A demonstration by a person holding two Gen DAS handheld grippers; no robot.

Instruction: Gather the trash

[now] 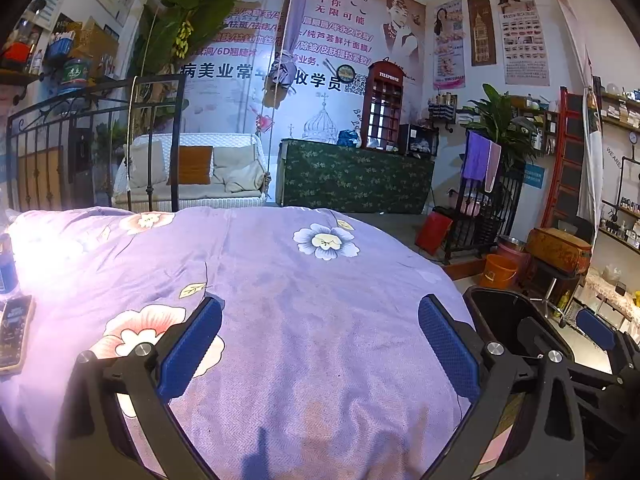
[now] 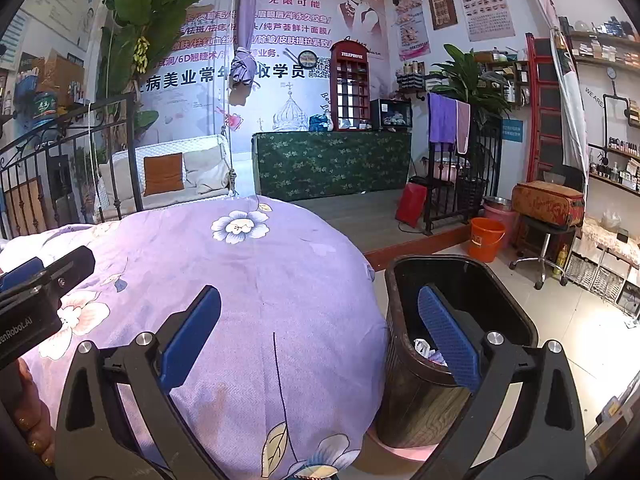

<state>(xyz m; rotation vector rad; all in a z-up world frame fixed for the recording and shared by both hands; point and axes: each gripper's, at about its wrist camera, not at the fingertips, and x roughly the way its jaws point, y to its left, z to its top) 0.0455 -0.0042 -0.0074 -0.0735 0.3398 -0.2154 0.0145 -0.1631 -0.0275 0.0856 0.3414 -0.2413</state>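
A dark waste bin [image 2: 424, 384] stands on the floor at the right edge of the bed; crumpled wrappers [image 2: 426, 350] lie inside it. In the left wrist view the bin [image 1: 500, 316] is at the right. My right gripper [image 2: 320, 312] is open and empty, one finger over the purple floral bedspread [image 2: 256, 280], the other over the bin's mouth. My left gripper [image 1: 320, 316] is open and empty above the bedspread [image 1: 304, 280]. The left gripper also shows at the left edge of the right wrist view [image 2: 36, 280]. The right gripper shows at the right of the left wrist view [image 1: 592, 332].
A phone [image 1: 14, 334] and a blue-labelled bottle [image 1: 6, 268] lie at the bed's left edge. An orange bucket [image 2: 486, 238], a stool with a case [image 2: 548, 204], a red bag [image 2: 412, 204] and shelves [image 2: 616, 160] stand to the right. A swing sofa [image 2: 176, 176] and a green-covered counter [image 2: 332, 164] stand behind.
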